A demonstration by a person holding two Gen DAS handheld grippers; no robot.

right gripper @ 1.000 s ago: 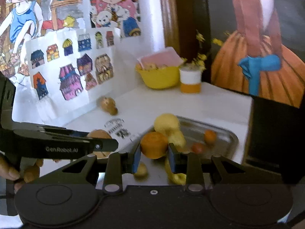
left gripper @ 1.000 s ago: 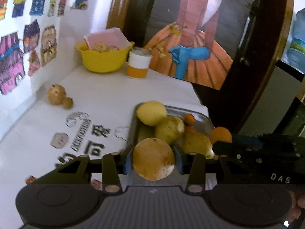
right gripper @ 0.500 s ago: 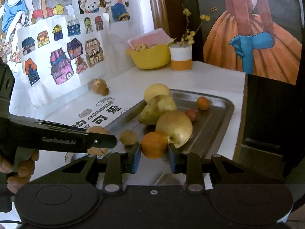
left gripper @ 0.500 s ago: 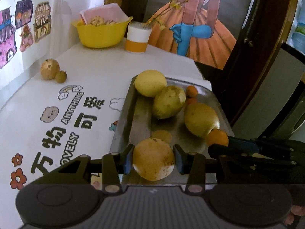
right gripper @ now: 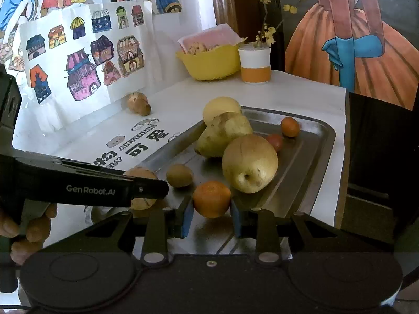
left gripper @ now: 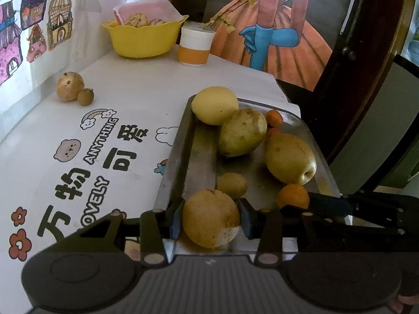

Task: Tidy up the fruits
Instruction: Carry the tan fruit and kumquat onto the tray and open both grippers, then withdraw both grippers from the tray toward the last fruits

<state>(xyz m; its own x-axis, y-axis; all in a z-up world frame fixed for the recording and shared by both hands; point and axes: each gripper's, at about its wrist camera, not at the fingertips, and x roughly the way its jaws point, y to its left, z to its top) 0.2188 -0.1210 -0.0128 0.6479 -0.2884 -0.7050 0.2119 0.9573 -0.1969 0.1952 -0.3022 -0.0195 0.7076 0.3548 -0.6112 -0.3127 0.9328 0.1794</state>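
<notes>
A metal tray [left gripper: 180, 157] [right gripper: 309, 162] lies on the white table, holding a pale yellow round fruit [left gripper: 214, 104], two greenish pears [left gripper: 242, 132] [left gripper: 289, 158], a small brown fruit [left gripper: 231, 184] and two tiny orange ones [left gripper: 274, 118]. My left gripper [left gripper: 210, 218] is shut on a round yellow-brown fruit [left gripper: 209, 227] low over the tray's near left corner. My right gripper [right gripper: 212, 213] is shut on a small orange [right gripper: 212, 196] just above the tray's near end, in front of the larger pear [right gripper: 250, 163]. Each gripper shows in the other's view.
At the back stand a yellow bowl [left gripper: 146, 39] with food and a pink cloth, and a white-and-orange cup [left gripper: 195, 49]. Two brown fruits [left gripper: 70, 86] sit by the picture-covered left wall. The table ends just right of the tray beside dark furniture [right gripper: 374, 141].
Both grippers have come down and closer to the tray, each still holding its fruit. The fruits on the tray have not moved.
</notes>
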